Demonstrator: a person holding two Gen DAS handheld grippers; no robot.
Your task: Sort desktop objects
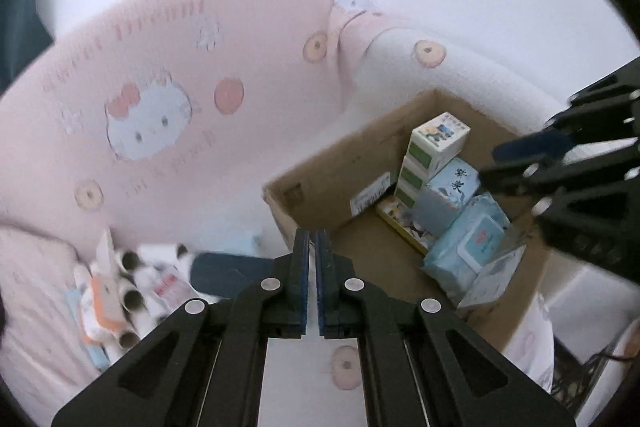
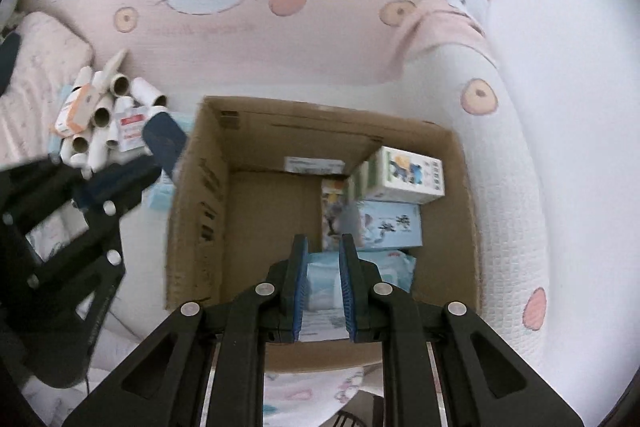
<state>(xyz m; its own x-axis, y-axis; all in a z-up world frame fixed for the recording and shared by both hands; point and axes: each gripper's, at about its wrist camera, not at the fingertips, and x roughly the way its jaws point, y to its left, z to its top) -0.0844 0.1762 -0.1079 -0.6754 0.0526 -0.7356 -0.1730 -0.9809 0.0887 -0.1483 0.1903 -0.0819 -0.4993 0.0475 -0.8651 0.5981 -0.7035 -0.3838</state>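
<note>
An open cardboard box [image 2: 196,211] stands on the pink cartoon-cat bedspread. It holds a white and green carton [image 2: 404,175], a pale blue carton [image 2: 392,223] and a wipes pack [image 2: 388,267]. My right gripper [image 2: 323,247] hovers over the box's near side, shut on a thin light-blue and white pack [image 2: 322,291]. My left gripper [image 1: 312,239] is shut with nothing in it, at the box's [image 1: 340,163] left rim. The right gripper [image 1: 508,163] reaches in from the right. Left of the box lies a pile of white rolls [image 2: 100,119].
The pile also has an orange and white box [image 2: 76,111], a red-labelled packet [image 2: 130,131] and a dark blue case [image 2: 164,139]. A pale pillow [image 2: 44,67] lies at the far left. The white quilted bed edge [image 2: 508,187] curves round the box's right side.
</note>
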